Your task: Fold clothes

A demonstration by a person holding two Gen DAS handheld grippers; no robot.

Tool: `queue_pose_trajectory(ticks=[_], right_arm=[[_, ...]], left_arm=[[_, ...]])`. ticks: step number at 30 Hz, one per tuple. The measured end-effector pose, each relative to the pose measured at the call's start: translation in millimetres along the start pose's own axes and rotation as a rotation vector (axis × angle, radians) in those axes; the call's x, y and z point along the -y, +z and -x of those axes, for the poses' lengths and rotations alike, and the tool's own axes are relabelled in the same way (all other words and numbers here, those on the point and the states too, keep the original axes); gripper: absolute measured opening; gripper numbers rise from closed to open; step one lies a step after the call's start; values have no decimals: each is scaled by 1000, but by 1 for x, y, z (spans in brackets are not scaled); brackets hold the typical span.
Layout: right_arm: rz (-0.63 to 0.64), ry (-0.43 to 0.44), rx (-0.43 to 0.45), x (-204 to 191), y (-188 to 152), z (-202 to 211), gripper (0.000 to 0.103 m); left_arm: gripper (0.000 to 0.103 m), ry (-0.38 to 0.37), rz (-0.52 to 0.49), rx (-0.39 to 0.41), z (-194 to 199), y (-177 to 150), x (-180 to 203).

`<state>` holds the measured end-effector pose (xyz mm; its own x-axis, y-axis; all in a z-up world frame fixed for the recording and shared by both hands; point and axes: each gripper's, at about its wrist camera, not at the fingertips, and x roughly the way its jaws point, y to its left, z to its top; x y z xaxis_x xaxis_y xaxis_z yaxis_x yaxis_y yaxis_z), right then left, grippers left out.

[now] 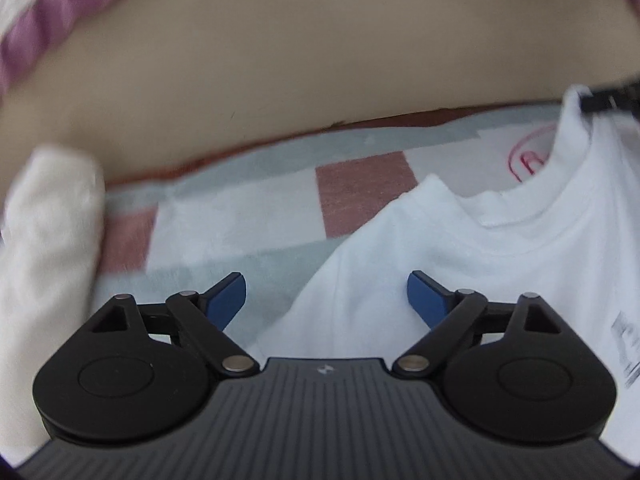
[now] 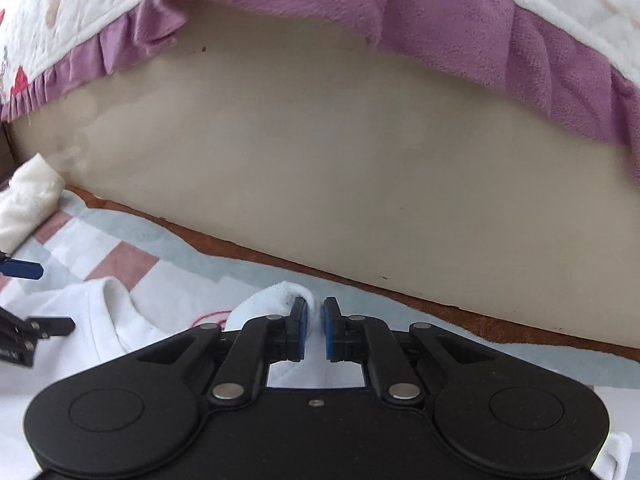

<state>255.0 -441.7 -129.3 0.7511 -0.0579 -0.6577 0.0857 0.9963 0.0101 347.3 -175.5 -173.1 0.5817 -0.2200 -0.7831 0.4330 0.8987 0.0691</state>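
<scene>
A white T-shirt (image 1: 460, 240) lies on a checked mat, its collar toward the bed base. In the left wrist view my left gripper (image 1: 326, 298) stands open over the shirt's left shoulder edge, and the blue pads do not touch the cloth. In the right wrist view my right gripper (image 2: 315, 326) is shut on a pinched fold of the white T-shirt (image 2: 276, 300) at the shoulder beside the collar. The left gripper's blue fingertips (image 2: 24, 269) show at that view's left edge, and the right gripper (image 1: 604, 98) shows at the upper right of the left wrist view.
The mat (image 1: 240, 220) has pale blue, white and pink squares on a brown floor (image 2: 460, 312). A beige bed base (image 2: 320, 160) rises just behind, with a purple-frilled blanket (image 2: 460, 24) hanging over it. A rolled white cloth (image 1: 48, 224) lies at the left.
</scene>
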Motion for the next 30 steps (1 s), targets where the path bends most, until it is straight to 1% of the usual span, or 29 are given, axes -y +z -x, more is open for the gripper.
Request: queue_pose_trajectory(ticks=[1,2,3,6,7,8,9,10,11,12,13,14,15,16,17,18,19,20,21,22,23,26,27,30], right_arm=[[2,-3,11,0,0,1,9],[3,-6,28,0,-1,4,9],[4,-9,47,0,-2,7,9],[3,-26,118,2,-4,22,9],[-10,-41,135,3,-4,25,9],[-22,-57,152,5,-4,28,9],[-32,-75,167,6,-5,31,9],[-28,-104,168,6,-5,29,10],[-23,-131,165,5,-5,28,10],[-18,-134,143,3,-7,27,11],[-12,-138,121,1,-8,27,18],[-7,-141,99,-1,-10,26,25],[-10,-141,78,-3,-12,28,35],[-65,-111,63,-1,-21,43,41],[-120,-82,47,1,-31,59,47],[-170,-52,29,4,-40,75,60],[-180,-12,-12,6,-52,93,64],[-191,29,-53,8,-64,111,64],[-198,68,-94,10,-76,128,64],[-179,98,-140,14,-86,146,64],[-165,108,-172,20,-96,164,64],[-161,74,-260,45,-115,202,64],[-187,66,-263,57,-120,213,64],[-341,46,-273,91,-139,233,64]], left_arm=[[40,-23,20,1,4,1,0],[5,-46,41,2,7,2,0],[5,-64,50,7,12,4,1],[5,-24,-99,100,38,12,23],[5,15,-119,139,45,17,23],[5,51,-132,176,52,22,22],[5,70,-105,198,55,29,15],[5,71,-69,198,53,34,8],[5,78,-34,186,48,36,4],[6,98,-22,168,41,35,4],[7,118,-17,127,31,33,6],[13,137,-9,85,22,31,9],[15,147,21,34,16,28,10],[19,152,59,3,17,24,9],[29,138,90,-2,24,18,6],[42,123,128,9,36,11,1],[48,107,168,20,52,3,-6],[50,81,201,26,70,-8,-13],[50,54,233,28,89,-19,-20],[50,26,253,9,106,-35,-24],[48,-2,274,-9,124,-51,-28],[47,-85,332,-63,175,-98,-39],[47,-98,334,-65,189,-113,-38],[48,-80,376,-118,211,-157,-38]])
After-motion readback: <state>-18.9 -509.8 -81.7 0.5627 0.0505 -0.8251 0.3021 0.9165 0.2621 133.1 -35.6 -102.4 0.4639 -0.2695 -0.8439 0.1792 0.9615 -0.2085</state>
